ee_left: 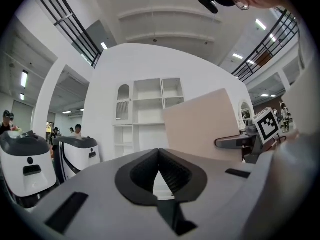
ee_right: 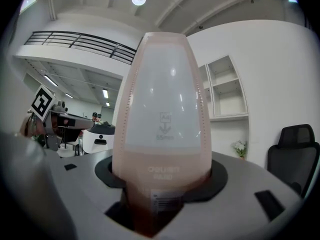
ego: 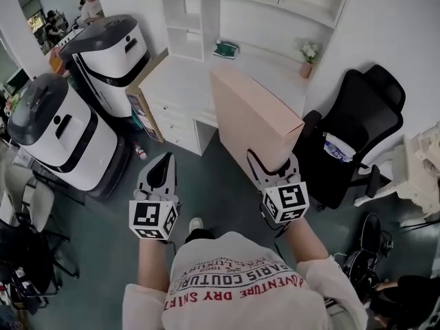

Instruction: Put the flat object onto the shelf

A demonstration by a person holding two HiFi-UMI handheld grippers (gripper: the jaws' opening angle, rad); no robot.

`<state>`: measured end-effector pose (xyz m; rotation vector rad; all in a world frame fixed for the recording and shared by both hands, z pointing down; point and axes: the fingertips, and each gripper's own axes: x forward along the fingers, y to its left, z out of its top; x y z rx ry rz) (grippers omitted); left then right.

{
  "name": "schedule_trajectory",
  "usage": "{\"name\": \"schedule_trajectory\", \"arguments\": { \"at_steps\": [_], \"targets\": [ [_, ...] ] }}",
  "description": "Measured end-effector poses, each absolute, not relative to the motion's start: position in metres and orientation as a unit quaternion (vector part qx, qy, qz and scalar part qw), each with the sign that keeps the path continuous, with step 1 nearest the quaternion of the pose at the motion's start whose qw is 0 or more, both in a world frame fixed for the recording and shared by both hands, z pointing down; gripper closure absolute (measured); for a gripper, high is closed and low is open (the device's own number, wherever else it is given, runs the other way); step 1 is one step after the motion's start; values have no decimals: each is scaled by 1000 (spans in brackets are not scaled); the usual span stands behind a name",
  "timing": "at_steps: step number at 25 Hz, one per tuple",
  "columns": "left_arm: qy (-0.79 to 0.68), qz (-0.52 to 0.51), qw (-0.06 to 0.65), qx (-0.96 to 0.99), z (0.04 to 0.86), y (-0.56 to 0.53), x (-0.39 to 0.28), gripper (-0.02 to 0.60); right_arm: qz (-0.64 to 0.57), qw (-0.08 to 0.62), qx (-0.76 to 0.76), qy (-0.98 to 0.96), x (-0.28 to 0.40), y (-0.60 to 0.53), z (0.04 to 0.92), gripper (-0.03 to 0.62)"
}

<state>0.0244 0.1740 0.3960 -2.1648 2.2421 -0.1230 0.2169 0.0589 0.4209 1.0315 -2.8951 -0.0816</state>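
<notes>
A pink flat file box (ego: pixel 251 119) stands on edge, tilted up toward the desk, with my right gripper (ego: pixel 273 165) shut on its near lower end. In the right gripper view the box (ee_right: pixel 165 114) rises straight out from between the jaws and fills the middle. My left gripper (ego: pixel 162 162) hangs beside it at the left, shut and holding nothing; its jaws meet at the tips (ee_left: pixel 159 151). The white shelf unit (ego: pixel 186 25) stands at the back of a white desk (ego: pixel 180 78), and the shelf unit (ee_left: pixel 149 115) also shows in the left gripper view, behind the box (ee_left: pixel 202 126).
Two white machines with dark lids (ego: pixel 108 55) (ego: pixel 58 135) stand at the left. A cardboard panel (ego: pixel 142 96) leans on the desk's side. A green thing (ego: pixel 225 49) and a flower pot (ego: pixel 306 62) sit on the desk. A black office chair (ego: pixel 361 133) is at the right. People stand far left (ego: pixel 89 2).
</notes>
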Motion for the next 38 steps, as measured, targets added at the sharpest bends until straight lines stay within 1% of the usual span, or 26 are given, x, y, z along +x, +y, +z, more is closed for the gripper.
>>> {"name": "schedule_trajectory", "arguments": {
  "at_steps": [7, 12, 20, 29, 38],
  "targets": [
    [680, -36, 23, -732, 377, 96, -84, 568, -19, 41, 393, -918, 123, -4, 406, 297],
    [662, -35, 14, -749, 382, 54, -130, 568, -13, 42, 410, -911, 82, -34, 403, 298],
    [653, -29, -3, -757, 396, -13, -158, 568, -5, 42, 410, -911, 52, -91, 413, 296],
    [634, -27, 41, -771, 364, -123, -162, 568, -34, 34, 419, -907, 41, -199, 383, 298],
    [586, -26, 62, -807, 351, -203, -185, 568, -102, 73, 473, -872, 22, -277, 335, 296]
  ]
}}
